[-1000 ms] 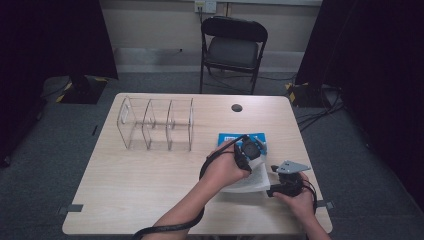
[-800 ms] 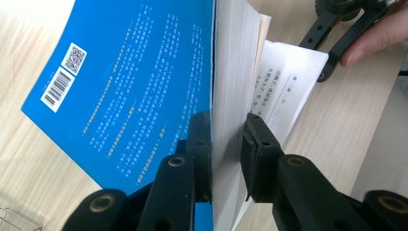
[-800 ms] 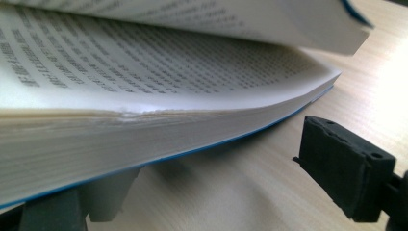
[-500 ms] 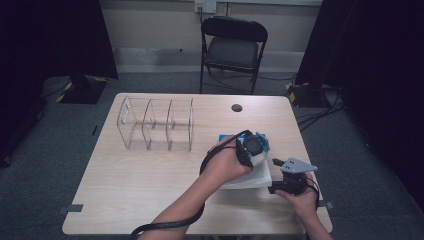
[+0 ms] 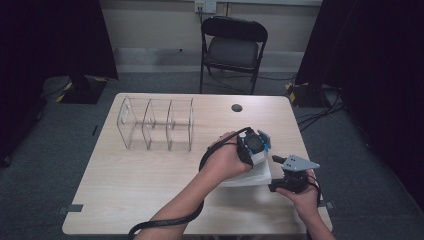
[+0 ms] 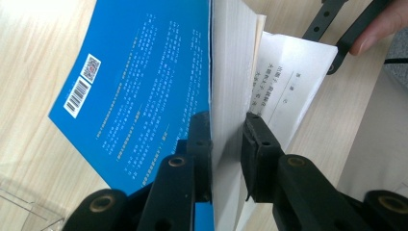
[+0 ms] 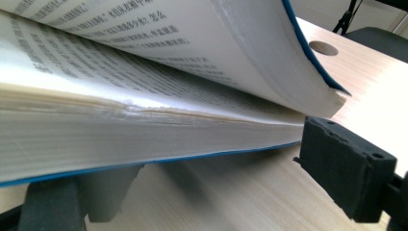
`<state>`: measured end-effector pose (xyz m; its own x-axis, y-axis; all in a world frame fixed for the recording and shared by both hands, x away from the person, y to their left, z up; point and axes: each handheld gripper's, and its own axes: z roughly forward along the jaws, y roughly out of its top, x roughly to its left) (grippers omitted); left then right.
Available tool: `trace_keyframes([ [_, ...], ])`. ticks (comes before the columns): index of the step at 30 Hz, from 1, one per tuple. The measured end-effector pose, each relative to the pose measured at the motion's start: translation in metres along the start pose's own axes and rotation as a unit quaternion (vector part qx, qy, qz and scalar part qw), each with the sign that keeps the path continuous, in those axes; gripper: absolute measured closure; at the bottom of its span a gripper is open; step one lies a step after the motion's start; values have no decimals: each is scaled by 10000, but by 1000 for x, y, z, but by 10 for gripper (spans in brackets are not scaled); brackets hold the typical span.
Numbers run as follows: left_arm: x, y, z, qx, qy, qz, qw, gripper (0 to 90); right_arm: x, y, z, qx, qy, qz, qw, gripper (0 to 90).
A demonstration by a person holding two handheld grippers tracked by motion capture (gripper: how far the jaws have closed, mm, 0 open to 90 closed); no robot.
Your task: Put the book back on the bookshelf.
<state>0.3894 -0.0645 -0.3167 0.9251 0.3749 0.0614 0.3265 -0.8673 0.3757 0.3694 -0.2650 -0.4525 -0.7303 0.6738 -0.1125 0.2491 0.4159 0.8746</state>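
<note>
A thick paperback book with a bright blue cover and white page edges (image 6: 144, 86) lies half open near the person's edge of the pale wooden table (image 5: 125, 185). The left gripper (image 6: 226, 144) has its two black jaws clamped on the upper block of pages: in the left gripper view the blue back cover lies just outside one finger (image 6: 199, 139), and the white page edges fill the gap up to the other. Beyond that second finger a loose white page with printed characters fans out, too small to read. The back cover carries a white barcode label and a square QR code at one corner, with lines of small white text across the blue that cannot be read.

In the high view the left gripper (image 5: 252, 146) sits on top of the book, and the right gripper (image 5: 280, 175) rests just beside the book's nearer corner. In the right gripper view its jaws stand apart, one black pad (image 7: 344, 168) at the right and the other below the book's lower half; the lower block of pages and bottom cover hang between and above them, and I cannot tell whether the pads touch it. The open pages show lines of Chinese characters, blurred.

Well away from both grippers stands a clear plastic rack with upright dividers (image 5: 157, 124).
</note>
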Motion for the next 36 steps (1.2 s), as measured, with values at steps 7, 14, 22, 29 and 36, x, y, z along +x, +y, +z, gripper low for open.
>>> trace_keyframes([
  [7,-1,2,-12,-15,-24,3,10000,756,1,11,-7,-40,33,-110,9999,151],
  [14,-2,4,-17,24,-22,112,9999,756,2,21,-10,-101,27,-207,9997,133],
  [22,-3,7,-18,27,-53,159,9999,757,-2,26,-9,-134,42,-354,9993,120],
  [29,1,12,-35,23,-116,241,9996,756,1,37,-17,-264,68,-540,9982,115],
  [36,1,13,-37,0,-192,255,9995,756,-2,44,-17,-293,181,-798,9962,110],
])
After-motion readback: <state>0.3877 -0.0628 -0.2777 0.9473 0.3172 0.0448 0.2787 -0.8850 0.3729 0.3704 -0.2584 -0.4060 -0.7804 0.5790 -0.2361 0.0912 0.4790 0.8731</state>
